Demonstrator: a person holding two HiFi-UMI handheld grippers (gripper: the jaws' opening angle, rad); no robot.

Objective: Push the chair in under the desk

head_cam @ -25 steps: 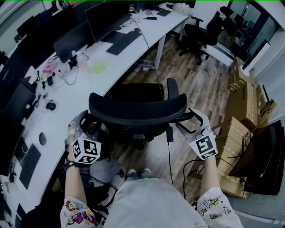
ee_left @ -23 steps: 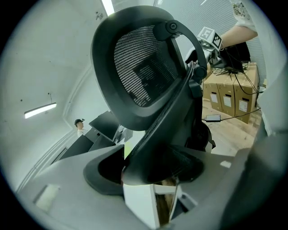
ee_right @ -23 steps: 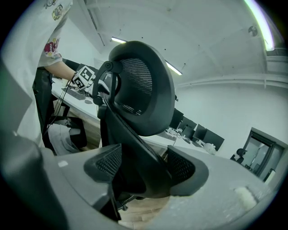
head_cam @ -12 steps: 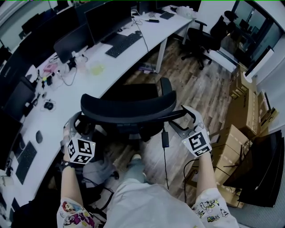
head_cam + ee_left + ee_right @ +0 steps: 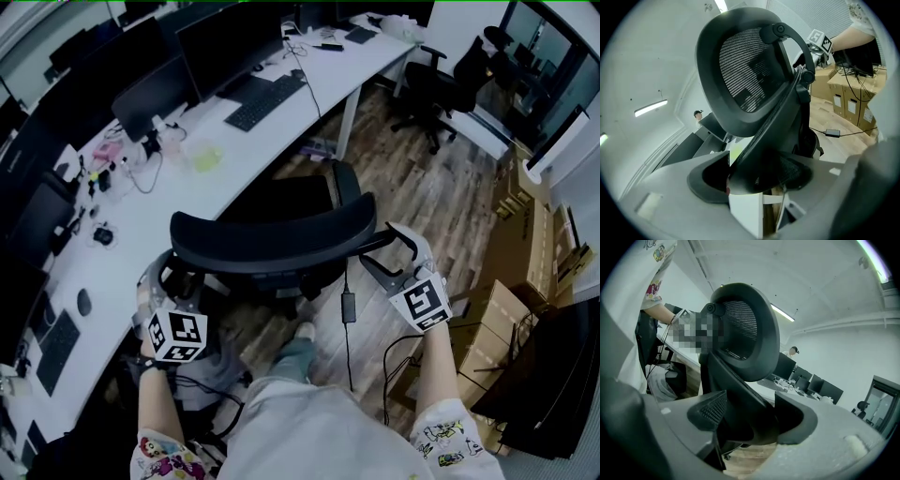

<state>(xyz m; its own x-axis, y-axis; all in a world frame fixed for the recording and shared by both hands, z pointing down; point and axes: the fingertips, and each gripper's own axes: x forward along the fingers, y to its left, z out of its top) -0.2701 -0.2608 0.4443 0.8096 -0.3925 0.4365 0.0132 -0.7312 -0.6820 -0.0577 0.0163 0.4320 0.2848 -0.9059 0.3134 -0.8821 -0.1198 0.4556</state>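
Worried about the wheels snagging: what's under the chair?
A cable with a power brick lies on the floor beside the chair. The backrest and seat cover its base and wheels, so anything there is hidden.
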